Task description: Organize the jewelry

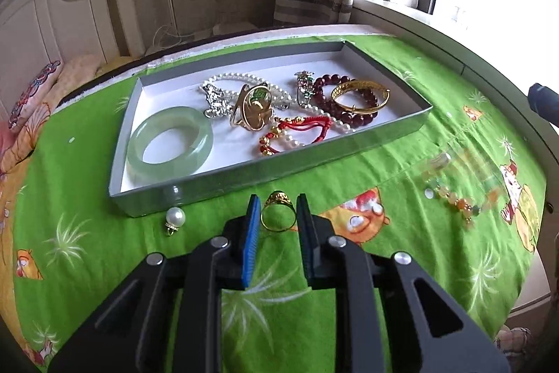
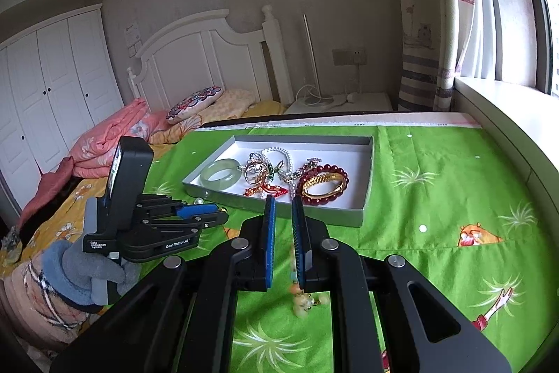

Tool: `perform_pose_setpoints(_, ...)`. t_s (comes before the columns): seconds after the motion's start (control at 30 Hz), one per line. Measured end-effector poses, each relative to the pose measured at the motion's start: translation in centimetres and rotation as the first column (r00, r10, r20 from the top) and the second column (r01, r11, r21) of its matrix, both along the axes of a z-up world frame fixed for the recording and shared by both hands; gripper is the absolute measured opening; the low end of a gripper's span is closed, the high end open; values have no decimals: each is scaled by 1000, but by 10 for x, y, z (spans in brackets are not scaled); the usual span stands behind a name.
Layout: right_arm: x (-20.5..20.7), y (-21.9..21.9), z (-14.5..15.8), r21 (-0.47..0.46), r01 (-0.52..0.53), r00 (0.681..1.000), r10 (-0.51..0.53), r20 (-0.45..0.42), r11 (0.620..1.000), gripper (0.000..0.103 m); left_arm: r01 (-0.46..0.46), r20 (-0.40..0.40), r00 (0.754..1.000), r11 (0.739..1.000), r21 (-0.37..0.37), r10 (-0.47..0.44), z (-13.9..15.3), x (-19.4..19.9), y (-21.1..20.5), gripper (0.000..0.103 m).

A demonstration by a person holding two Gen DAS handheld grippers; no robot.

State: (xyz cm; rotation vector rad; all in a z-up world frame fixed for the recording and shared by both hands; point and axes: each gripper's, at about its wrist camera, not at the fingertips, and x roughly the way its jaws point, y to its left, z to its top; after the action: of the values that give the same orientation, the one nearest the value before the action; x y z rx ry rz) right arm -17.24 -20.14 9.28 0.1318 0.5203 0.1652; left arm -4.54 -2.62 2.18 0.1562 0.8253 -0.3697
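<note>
**Inspector:** Chief risk is at the left claw (image 1: 278, 214). The gold ring (image 1: 278, 211) stands on edge between its pads, just short of the box's near wall. A thin round band can twist or shoot out sideways if the pads meet it off centre, and it would be hard to find on the patterned green cloth (image 1: 349, 268).

**Assistant:** Is it gripped?

**Inspector:** The jaws stand narrow, each pad at a side of the band. Whether they press it firmly I cannot confirm; I judge it caught or nearly so. The pearl pendant (image 1: 174, 219) lies loose on the cloth to the left of that claw, near the box corner, and a careless sweep would roll it.

**Assistant:** And the right claw (image 2: 283, 243)?

**Inspector:** Nearly closed, with a blurred string of pale and orange beads (image 2: 304, 298) hanging below its right pad. The left wrist view shows the same bead bracelet (image 1: 454, 194) blurred, off to the right. It appears held by one short stretch, so the dangling part could swing, or snag the rim of the box (image 2: 279, 207) ahead.

**Assistant:** The box itself?

**Inspector:** Beyond both claws, already crowded: jade bangle (image 1: 170, 143), pearls, gold bangle (image 1: 361, 98). New pieces dropped in could tangle.
</note>
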Motion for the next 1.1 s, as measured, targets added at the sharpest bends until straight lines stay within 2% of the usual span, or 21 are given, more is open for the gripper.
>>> perform_pose_setpoints(0.13, 5, -3, -5, -9, 20, 1000, -20, -19, 1000, 12, -1, 14, 1000, 1000, 8, 1, 3, -3, -1, 21)
perform_pose_setpoints(0.27, 12, -20, -19, -8, 61, 995, -61, -83, 998, 16, -2, 17, 1000, 1000, 1, 2, 3, -7, 1, 21)
perform_pose_setpoints(0.3, 15, -23, -26, -4, 49, 991, -49, -127, 999, 19, -2, 17, 1000, 1000, -1, 2, 2, -7, 1, 21)
perform_pose_setpoints(0.33, 17, -23, -31, -4, 41, 988, -41, -149, 999, 33, -3, 17, 1000, 1000, -3, 3, 2, -8, 2, 21)
perform_pose_setpoints(0.37, 17, -22, -36, -7, 30, 985, -31, -167, 1000, 66, -3, 16, 1000, 1000, -8, 4, 2, -9, 3, 21)
perform_pose_setpoints(0.4, 18, -17, -43, -18, 7, 982, -11, -188, 1000, 80, -4, 16, 1000, 1000, -11, 4, 2, -9, 4, 21)
perform_pose_setpoints(0.43, 18, -12, -46, -26, -14, 981, 8, -195, 1000, 86, -5, 17, 1000, 1000, -14, 5, 2, -9, 5, 21)
perform_pose_setpoints(0.53, 21, 10, -60, -78, -85, 968, 64, -244, 993, 77, -5, 21, 1000, 1000, -21, 5, 3, -10, 7, 21)
perform_pose_setpoints(0.63, 30, 26, -78, -148, -119, 943, 66, -326, 982, 75, 1, 27, 1000, 1000, -23, 0, 5, -13, 8, 21)
perform_pose_setpoints(0.67, 33, 29, -82, -162, -124, 939, 62, -339, 979, 65, 2, 28, 1000, 1000, -24, -2, 5, -14, 8, 21)
perform_pose_setpoints(0.7, 36, 33, -88, -184, -128, 931, 54, -362, 975, 63, 3, 29, 1000, 1000, -25, -2, 5, -15, 8, 21)
perform_pose_setpoints(0.73, 35, 38, -89, -241, -120, 938, 31, -345, 963, 45, 2, 30, 1000, 1000, -29, -1, 6, -15, 8, 21)
perform_pose_setpoints(0.77, 35, 39, -88, -233, -130, 936, 41, -349, 964, 23, 2, 31, 1000, 1000, -31, -1, 6, -16, 8, 21)
perform_pose_setpoints(0.83, 32, 42, -83, -276, -115, 943, 17, -333, 954, 19, -1, 35, 999, 999, -37, 3, 8, -17, 10, 21)
perform_pose_setpoints(0.87, 30, 44, -81, -298, -111, 949, 12, -314, 948, 2, -2, 38, 999, 999, -38, 4, 8, -17, 10, 21)
perform_pose_setpoints(1.1, 12, 44, -48, -344, -71, 982, 5, -188, 936, 2, -15, 61, 998, 999, -48, 17, 17, -20, 19, 21)
